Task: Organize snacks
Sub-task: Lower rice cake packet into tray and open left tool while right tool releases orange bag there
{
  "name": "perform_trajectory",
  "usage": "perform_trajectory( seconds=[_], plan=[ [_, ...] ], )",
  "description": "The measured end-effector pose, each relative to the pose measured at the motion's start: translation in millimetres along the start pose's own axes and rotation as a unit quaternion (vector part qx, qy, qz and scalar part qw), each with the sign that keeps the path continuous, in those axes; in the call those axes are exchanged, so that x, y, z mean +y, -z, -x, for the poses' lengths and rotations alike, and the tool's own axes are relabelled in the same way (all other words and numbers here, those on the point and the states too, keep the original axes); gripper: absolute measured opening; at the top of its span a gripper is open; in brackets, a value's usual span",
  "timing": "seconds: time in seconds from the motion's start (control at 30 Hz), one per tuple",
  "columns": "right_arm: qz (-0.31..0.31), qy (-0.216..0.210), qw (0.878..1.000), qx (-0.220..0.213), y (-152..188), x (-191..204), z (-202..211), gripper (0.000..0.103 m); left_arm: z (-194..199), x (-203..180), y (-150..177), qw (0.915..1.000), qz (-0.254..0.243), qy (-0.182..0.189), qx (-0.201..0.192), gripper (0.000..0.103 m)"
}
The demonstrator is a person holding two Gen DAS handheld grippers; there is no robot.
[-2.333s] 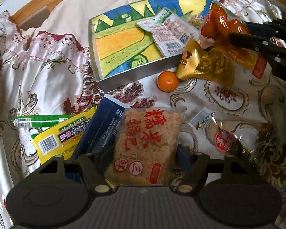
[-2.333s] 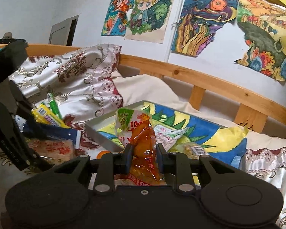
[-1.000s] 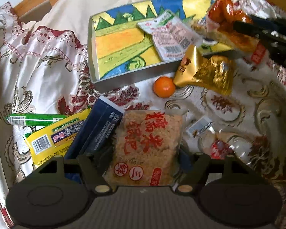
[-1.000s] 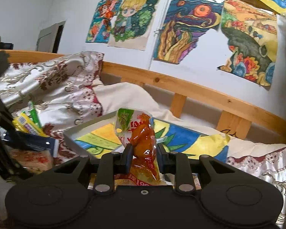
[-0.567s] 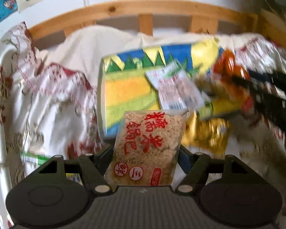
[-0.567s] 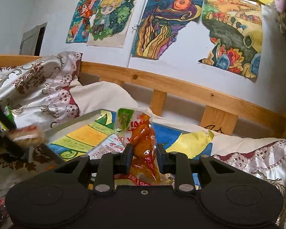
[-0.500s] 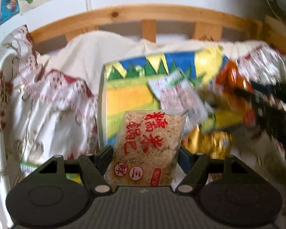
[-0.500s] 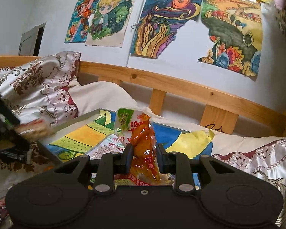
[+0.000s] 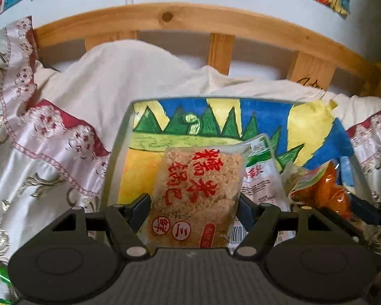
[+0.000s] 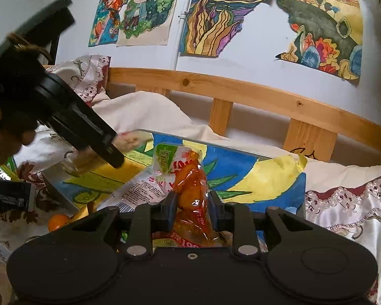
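Snacks sit over one landmark, the shallow grey tray [image 9: 119, 152] lined with a bright painted paper. Above its left half, the left gripper [image 9: 194, 204] is clamped on a clear rice-cracker packet with red characters [image 9: 200, 193]. Over its right side, the right gripper [image 10: 191, 209] pinches an orange snack pouch [image 10: 190, 190].

We note matt black plastic on the left gripper [image 9: 193, 204], clamped on a glossy clear-film rice cracker pack [image 9: 199, 190]. The right gripper [image 10: 192, 209] pinches a shiny crinkled orange snack bag [image 10: 190, 190]. Tray [image 9: 114, 157]: dull grey metal rim, crayoned paper lining. Satin bedspread [image 9: 38, 152], sheeny; far rail [image 9: 165, 20], smooth varnished wood.
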State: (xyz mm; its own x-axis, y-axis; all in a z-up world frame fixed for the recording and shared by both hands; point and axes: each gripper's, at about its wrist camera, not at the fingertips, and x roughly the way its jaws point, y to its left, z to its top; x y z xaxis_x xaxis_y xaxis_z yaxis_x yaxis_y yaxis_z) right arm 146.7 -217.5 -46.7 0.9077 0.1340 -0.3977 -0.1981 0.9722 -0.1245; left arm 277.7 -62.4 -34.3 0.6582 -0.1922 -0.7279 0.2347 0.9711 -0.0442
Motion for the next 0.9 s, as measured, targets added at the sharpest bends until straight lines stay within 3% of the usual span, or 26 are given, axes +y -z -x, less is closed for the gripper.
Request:
perform_trajectory(
  seconds=[0.3,0.7,0.87,0.9],
  plan=[
    [-0.002,-0.012,1.000,0.015,0,0,-11,0.029,-31,-4,10,0.9995,0.010,-0.022,0.022,0.075],
    [0.000,-0.010,1.000,0.024,0,2,-15,0.033,-31,0,13,0.9984,0.018,-0.044,0.030,0.080],
    [0.001,-0.007,1.000,0.015,-1,5,-10,0.051,-17,6,17,0.9981,0.033,-0.051,0.009,0.090],
    [0.000,-0.006,1.000,0.013,-1,5,-9,0.061,-12,8,18,0.9980,0.036,-0.052,-0.001,0.092]
  ],
)
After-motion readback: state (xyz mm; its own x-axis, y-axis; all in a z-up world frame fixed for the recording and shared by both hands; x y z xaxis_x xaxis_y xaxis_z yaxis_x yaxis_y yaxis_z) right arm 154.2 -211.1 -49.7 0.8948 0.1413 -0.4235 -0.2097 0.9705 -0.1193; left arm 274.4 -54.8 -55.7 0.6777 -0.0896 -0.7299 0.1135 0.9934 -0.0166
